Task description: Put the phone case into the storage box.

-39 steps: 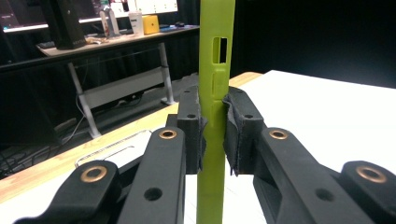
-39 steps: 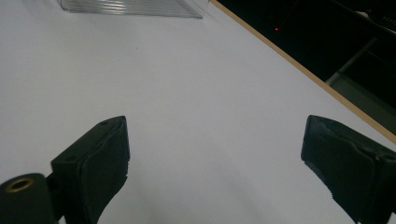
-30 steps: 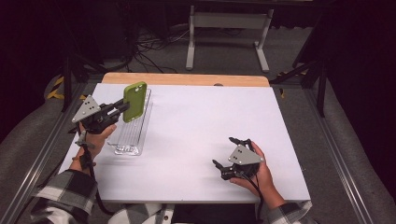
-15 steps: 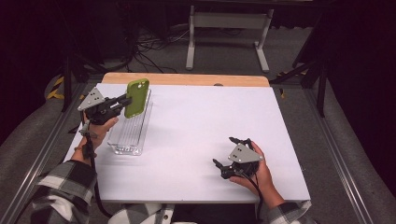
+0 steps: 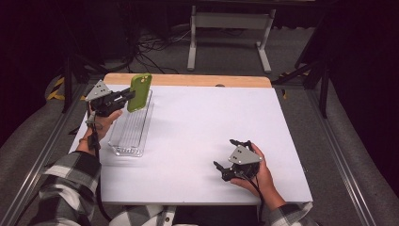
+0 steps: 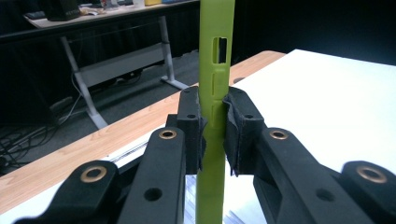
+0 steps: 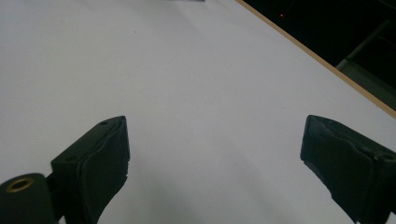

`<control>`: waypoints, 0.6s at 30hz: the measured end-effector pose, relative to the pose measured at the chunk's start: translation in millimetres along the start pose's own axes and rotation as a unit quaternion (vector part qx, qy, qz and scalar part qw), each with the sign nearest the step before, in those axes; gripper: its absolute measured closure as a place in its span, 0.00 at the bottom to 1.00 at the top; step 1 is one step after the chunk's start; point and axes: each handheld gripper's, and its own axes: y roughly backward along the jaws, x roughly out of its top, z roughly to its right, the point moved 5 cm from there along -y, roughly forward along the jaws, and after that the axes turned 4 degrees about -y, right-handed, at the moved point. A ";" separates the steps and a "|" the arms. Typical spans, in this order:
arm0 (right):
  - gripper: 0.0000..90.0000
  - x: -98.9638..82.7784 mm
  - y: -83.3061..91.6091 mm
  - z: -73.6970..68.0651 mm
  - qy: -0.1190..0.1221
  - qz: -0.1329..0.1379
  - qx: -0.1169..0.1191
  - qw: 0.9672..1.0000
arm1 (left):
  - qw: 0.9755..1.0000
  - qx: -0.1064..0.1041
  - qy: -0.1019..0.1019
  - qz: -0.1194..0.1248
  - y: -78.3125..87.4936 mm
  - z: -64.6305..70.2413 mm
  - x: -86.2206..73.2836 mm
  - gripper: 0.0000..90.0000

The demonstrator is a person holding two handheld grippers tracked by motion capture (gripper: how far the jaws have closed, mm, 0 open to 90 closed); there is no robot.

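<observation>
Left gripper point(image 5: 126, 95) clamped across thin edges of light, stiff, slick-looking green phone case point(image 5: 139, 92) near table's point(image 5: 197, 122) far-left corner; likely flexes; right gripper point(image 5: 230, 154) wide open, empty.

Black-and-white plaid sleeves point(image 5: 70, 181); each black gripper point(image 5: 123, 97) carries brass-ringed pivots, a grey three-cornered plate, black cable.

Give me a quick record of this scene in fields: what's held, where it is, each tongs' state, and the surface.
held item: lime green rubbery phone case, upright on edge
holder: left tongs, pads clamped on the case's sides
position: above the far end of the clear ribbed plastic tray
right tongs: open, nothing between them, low over the table near the front edge
surface: white tabletop with a wooden strip along its far edge
</observation>
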 end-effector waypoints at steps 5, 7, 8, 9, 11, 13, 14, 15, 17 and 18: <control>0.10 -0.7 -0.8 -0.1 -0.001 -0.002 0.001 1.000 | 1.000 -0.001 0.004 -0.005 -5.5 -5.5 0.3 0.87; 0.10 -0.8 -0.6 -0.5 0.001 -0.004 0.001 1.000 | 1.000 -0.002 0.003 -0.004 -8.1 -7.2 0.0 0.87; 0.10 -1.0 -0.7 -0.4 0.001 -0.004 0.001 1.000 | 1.000 -0.005 0.001 -0.009 -9.0 -8.1 -0.6 0.87; 0.10 -1.3 -0.9 0.0 0.001 -0.004 0.001 1.000 | 1.000 -0.005 0.001 -0.010 -10.5 -8.7 -1.1 0.87; 0.10 -1.6 -1.3 0.1 0.000 -0.005 0.001 1.000 | 1.000 -0.003 0.002 -0.010 -12.3 -9.5 -1.8 0.87; 0.10 -2.0 -2.0 0.1 0.000 -0.007 0.001 1.000 | 1.000 -0.003 0.003 -0.012 -15.4 -10.8 -3.8 0.87; 0.10 -2.0 -2.0 -0.3 0.000 -0.007 0.002 1.000 | 1.000 -0.002 0.003 -0.013 -16.8 -11.8 -5.1 0.87; 0.10 -2.0 -2.0 -0.5 0.001 -0.007 0.002 1.000 | 1.000 -0.002 0.004 -0.016 -18.0 -12.7 -6.5 0.87; 0.10 -2.2 -2.3 -0.8 0.001 -0.008 0.002 1.000 | 1.000 -0.004 0.007 -0.019 -20.7 -13.9 -9.5 0.87; 0.10 -2.3 -2.5 -0.8 0.001 -0.008 0.002 1.000 | 1.000 -0.004 0.008 -0.019 -21.9 -14.7 -10.8 0.87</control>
